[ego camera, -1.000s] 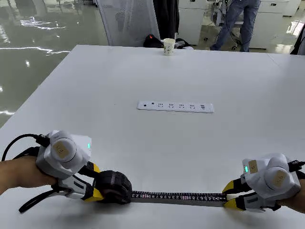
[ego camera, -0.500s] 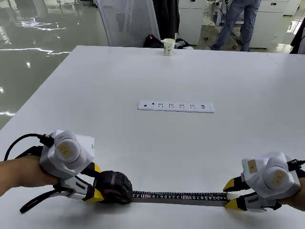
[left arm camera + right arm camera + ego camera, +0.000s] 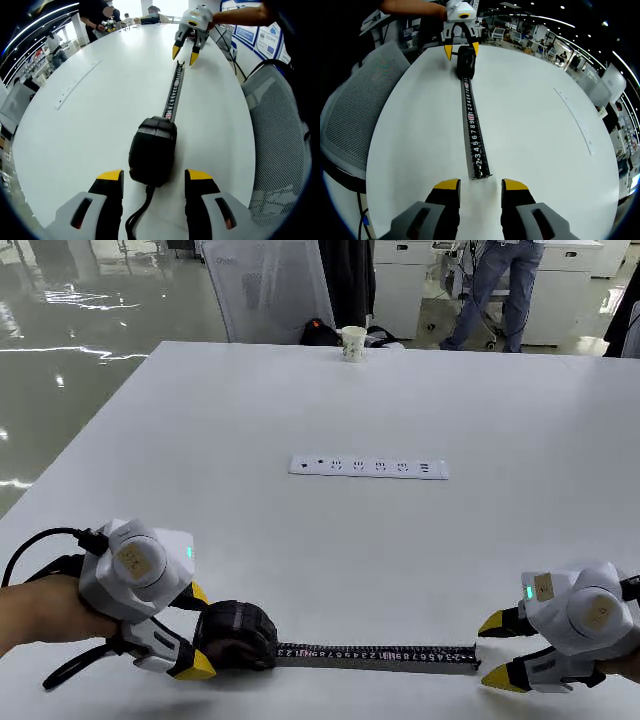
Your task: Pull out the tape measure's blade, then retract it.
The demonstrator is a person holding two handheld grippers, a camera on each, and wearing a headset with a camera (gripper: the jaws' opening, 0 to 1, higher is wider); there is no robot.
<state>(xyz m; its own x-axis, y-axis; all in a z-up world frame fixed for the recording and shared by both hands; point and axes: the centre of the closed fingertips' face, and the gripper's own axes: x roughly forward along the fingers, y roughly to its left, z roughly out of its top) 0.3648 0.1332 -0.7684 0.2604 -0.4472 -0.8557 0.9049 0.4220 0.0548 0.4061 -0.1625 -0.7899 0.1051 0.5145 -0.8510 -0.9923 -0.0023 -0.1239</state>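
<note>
Two fresh releases: right gripper [image 3: 493, 651] off the blade tip [image 3: 468, 654], left gripper [image 3: 197, 630] off the tape measure [image 3: 238, 635], jaws apart, empty; retraction likely next.

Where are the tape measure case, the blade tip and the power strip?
tape measure case [image 3: 152, 150], left gripper view, top face of the black housing.
blade tip [image 3: 480, 172], right gripper view, free end of the blade.
power strip [image 3: 368, 466], head view, middle of its white body.
</note>
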